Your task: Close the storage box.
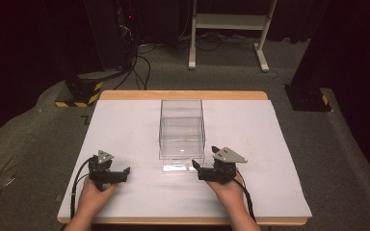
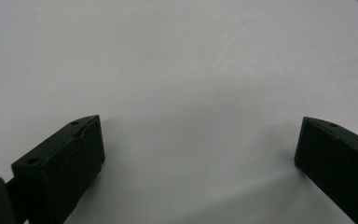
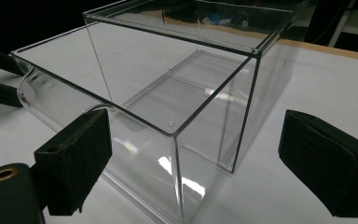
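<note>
Table [image 1: 125,125]: a white sheet covers the wooden top, and it is bare apart from one item, so nothing hinders either hand.
Clear box [image 1: 182,129]: a see-through, open-topped case stands upright in the middle of the table, slightly toward the far side; in the right gripper view its near corner [image 3: 175,135] points straight between the jaws. It looks empty. Its walls are slick and probably rigid, so I would expect it to slide rather than give.
Low lip at the box's front [image 1: 178,167]: a clear flat piece lies at the foot of the near wall; whether it is a lid or a base I cannot tell.
Right gripper [image 1: 196,169]: spread wide, holding nothing, resting low just in front of the box's near right corner, close but apart from it.
Left gripper [image 1: 126,172]: also released and empty, over bare sheet well to the left of the box; its own view shows both jaws parted above plain white.
Step in hand, as I judge it: bringing the right gripper onto the box.
How to do it well: take one wall between the jaws rather than the corner, since a corner would slip out. Close gently, squarely on the pane near the rim.
Risk: pushing before the grip is set would likely skate the box across the sheet; the left gripper could steady the far side.
</note>
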Tool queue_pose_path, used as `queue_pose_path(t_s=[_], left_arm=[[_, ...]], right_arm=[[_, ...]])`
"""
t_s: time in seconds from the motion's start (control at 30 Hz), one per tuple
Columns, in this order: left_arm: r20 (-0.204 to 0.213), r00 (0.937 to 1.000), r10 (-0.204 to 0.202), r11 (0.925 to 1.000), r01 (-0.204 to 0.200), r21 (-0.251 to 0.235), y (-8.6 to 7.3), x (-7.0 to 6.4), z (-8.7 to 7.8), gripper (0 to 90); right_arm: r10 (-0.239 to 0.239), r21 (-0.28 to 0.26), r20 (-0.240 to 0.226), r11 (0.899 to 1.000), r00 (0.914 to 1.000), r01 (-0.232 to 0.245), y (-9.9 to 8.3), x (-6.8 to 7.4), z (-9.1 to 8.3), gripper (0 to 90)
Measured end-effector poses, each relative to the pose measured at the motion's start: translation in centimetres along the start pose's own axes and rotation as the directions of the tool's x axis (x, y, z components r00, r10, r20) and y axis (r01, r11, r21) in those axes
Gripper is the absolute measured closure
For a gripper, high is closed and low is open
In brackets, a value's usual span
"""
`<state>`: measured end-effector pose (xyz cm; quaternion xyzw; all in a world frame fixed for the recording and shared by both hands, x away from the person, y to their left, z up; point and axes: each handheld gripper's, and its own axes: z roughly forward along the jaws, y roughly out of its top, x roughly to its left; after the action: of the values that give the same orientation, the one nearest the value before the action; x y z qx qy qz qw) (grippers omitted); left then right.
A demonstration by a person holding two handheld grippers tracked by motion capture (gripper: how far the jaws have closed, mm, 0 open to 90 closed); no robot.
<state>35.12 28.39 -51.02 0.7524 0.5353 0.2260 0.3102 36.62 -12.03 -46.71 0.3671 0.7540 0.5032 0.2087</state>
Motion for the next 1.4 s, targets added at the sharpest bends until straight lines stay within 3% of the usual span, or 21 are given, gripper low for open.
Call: queue_pose_path(t_s=[0.33, 1.4], left_arm=[[-0.002, 1.0, -0.001, 1.0, 0.001, -0.004, 0.0, 0.0, 0.0, 1.6], [-0.003, 1.0, 0.0, 1.0, 0.0, -0.002, 0.0, 0.0, 0.0, 1.6]], right_arm=[[0.017, -0.01, 0.033, 1.0, 0.9993, -0.017, 0.4, -0.6, 1.1, 9.7], [0.071, -0.033, 0.079, 0.997, 0.9943, -0.069, 1.6, -2.6, 4.3, 9.9]])
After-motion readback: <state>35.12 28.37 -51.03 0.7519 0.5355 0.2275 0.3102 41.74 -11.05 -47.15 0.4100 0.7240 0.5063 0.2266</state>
